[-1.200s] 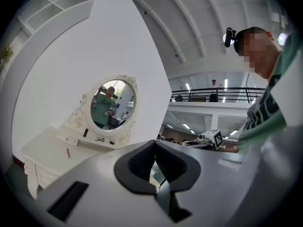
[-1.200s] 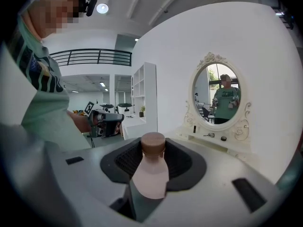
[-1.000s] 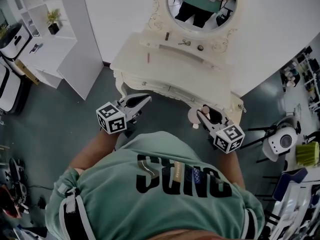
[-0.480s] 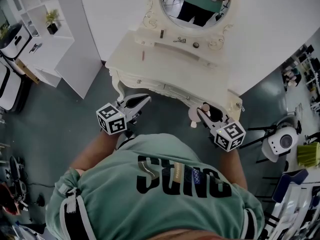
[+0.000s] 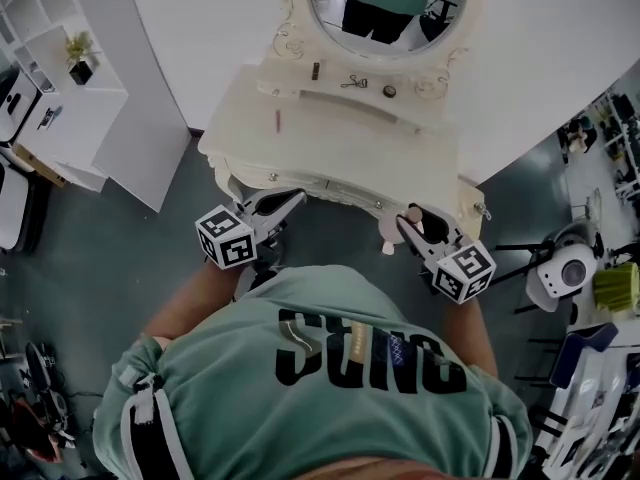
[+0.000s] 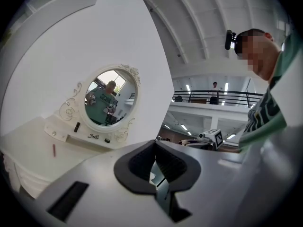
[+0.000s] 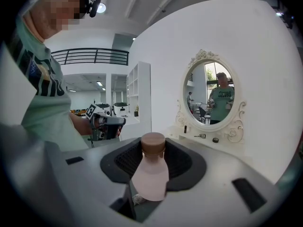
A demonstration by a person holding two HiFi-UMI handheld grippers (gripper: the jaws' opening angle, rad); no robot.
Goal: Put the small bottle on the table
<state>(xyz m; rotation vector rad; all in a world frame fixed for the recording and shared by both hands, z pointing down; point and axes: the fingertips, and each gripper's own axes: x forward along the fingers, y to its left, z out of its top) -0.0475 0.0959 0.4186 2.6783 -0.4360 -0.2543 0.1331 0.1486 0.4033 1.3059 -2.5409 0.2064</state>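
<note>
The small bottle (image 5: pixel 388 231) is pale pink with a brown cap. My right gripper (image 5: pixel 405 224) is shut on its body, in the air just in front of the table's front edge. In the right gripper view the bottle (image 7: pixel 151 174) stands upright between the dark pads, cap toward the mirror. The cream dressing table (image 5: pixel 330 148) with its oval mirror (image 5: pixel 385 3) lies ahead. My left gripper (image 5: pixel 295 197) hovers at the table's front left with its jaws together and nothing in them; in the left gripper view (image 6: pixel 155 161) the pads meet.
A pink stick (image 5: pixel 278 120), a dark small item (image 5: pixel 315 69), a clip (image 5: pixel 352 82) and a round dark piece (image 5: pixel 389 91) lie on the table. A white shelf unit (image 5: pixel 60 98) stands to the left and a white machine (image 5: pixel 565 268) to the right.
The head view has shifted slightly, so the table and the shelf unit sit a little differently in frame. Both grippers keep their pose, and the bottle stays in the right one.
</note>
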